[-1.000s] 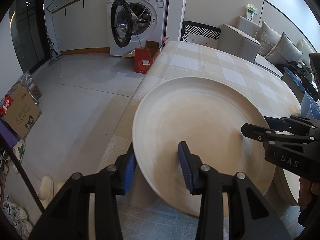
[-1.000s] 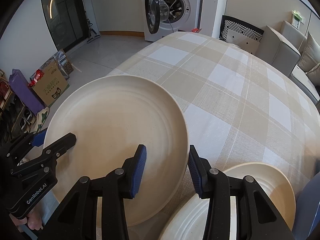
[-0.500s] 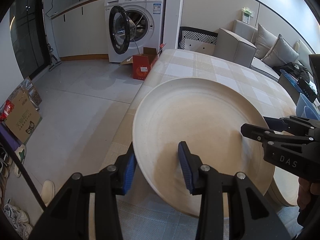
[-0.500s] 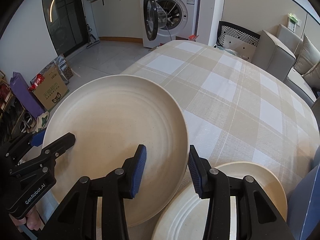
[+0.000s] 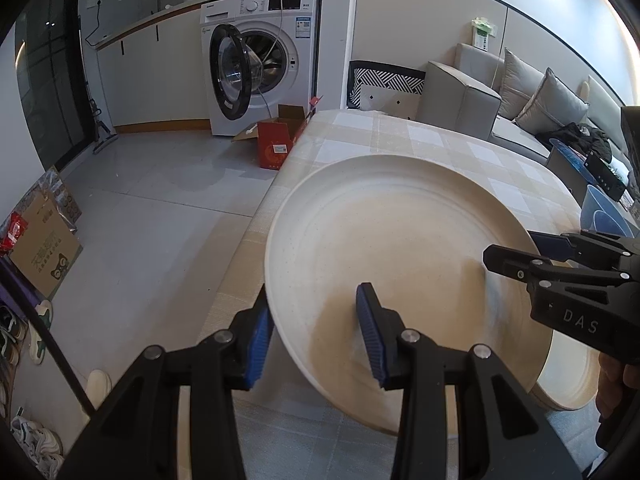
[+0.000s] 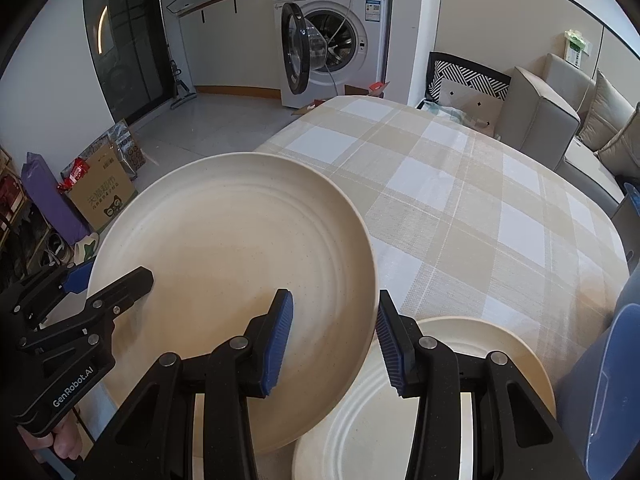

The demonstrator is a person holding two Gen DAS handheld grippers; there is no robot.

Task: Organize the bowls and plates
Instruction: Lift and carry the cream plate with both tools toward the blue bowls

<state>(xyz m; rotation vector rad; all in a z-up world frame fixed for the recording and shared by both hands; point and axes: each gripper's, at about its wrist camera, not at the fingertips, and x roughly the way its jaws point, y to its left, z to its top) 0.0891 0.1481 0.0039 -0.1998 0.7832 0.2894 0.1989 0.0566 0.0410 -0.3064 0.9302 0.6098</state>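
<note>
A large cream plate [image 5: 400,248] [image 6: 240,248] hangs tilted above the checked table [image 6: 480,208], carried by both grippers. My left gripper [image 5: 316,334] is shut on its left rim, one blue pad under the edge and one on the face. My right gripper [image 6: 334,342] is shut on the opposite rim. Each gripper shows in the other's view: the right gripper [image 5: 516,248] at the plate's right edge, the left gripper [image 6: 112,276] at its left edge. A second cream plate [image 6: 400,420] [image 5: 572,384] lies flat on the table, partly hidden under the held one.
A blue container [image 6: 612,380] [image 5: 600,212] stands at the table's right edge. The table's left edge drops to the tiled floor [image 5: 160,200]. Beyond the table are a washing machine [image 5: 260,68] with its door open, a red box [image 5: 276,144] and a sofa [image 6: 540,120].
Both grippers have risen together with the large plate. The table has dropped away in both views, and more of the plate lying on the table shows.
</note>
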